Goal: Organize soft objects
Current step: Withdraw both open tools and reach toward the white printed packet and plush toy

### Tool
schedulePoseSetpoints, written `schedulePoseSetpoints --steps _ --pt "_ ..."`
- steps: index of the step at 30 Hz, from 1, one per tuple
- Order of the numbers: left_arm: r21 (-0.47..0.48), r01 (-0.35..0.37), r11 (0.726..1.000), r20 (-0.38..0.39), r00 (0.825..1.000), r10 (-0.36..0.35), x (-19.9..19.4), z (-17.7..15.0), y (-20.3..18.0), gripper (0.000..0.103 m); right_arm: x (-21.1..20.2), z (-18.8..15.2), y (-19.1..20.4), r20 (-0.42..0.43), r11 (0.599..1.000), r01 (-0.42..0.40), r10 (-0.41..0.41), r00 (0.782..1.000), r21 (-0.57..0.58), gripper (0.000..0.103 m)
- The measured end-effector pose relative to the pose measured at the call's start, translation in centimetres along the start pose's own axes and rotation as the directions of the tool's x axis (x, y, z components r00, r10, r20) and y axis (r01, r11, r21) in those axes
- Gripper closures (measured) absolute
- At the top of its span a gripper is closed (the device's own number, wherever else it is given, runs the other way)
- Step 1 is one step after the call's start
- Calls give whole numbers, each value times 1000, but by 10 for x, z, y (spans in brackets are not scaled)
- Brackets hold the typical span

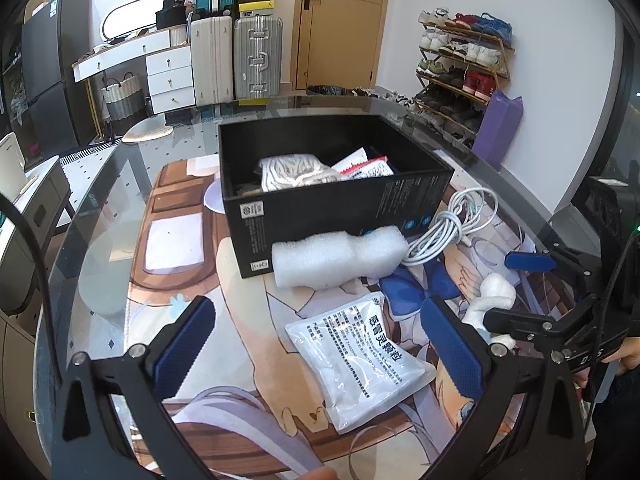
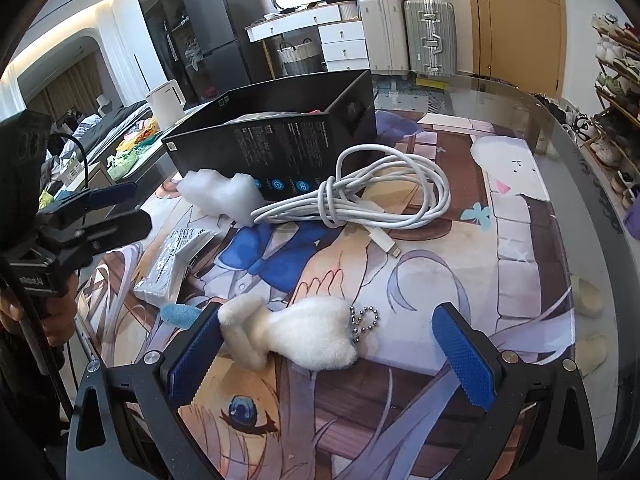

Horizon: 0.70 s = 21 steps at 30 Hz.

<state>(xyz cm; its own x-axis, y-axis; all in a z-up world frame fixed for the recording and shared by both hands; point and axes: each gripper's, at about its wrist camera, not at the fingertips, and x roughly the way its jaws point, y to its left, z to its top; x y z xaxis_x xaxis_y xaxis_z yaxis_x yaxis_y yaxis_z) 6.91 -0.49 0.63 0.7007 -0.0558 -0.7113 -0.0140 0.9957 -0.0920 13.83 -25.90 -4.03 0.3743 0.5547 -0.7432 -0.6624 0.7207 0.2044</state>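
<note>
A black box (image 1: 340,204) stands on the printed mat and holds a striped cloth (image 1: 294,172) and red-and-white packets (image 1: 366,168). A white foam block (image 1: 338,258) lies against its near side, beside a coiled white cable (image 1: 448,228). A clear plastic pouch (image 1: 360,360) lies between the jaws of my open left gripper (image 1: 320,344). A white plush keychain (image 2: 292,336) lies between the jaws of my open right gripper (image 2: 332,356), close to the left finger. The right gripper (image 1: 516,288) also shows in the left wrist view. The box (image 2: 280,136), foam (image 2: 220,192), cable (image 2: 360,196) and pouch (image 2: 172,264) show in the right wrist view.
The glass table (image 1: 100,216) carries a printed anime mat (image 2: 500,248). Suitcases (image 1: 236,60), a white dresser (image 1: 160,68), a door (image 1: 340,20) and a shoe rack (image 1: 464,64) stand behind. A small blue fuzzy piece (image 2: 178,314) lies near the pouch.
</note>
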Motion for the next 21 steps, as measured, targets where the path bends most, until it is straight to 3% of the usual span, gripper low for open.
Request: schedulePoseSetpoints --steps 21 --pt "-17 -10 1000 -128 992 8 30 -15 -10 0 -2 -8 7 -15 998 -27 27 1000 -61 1"
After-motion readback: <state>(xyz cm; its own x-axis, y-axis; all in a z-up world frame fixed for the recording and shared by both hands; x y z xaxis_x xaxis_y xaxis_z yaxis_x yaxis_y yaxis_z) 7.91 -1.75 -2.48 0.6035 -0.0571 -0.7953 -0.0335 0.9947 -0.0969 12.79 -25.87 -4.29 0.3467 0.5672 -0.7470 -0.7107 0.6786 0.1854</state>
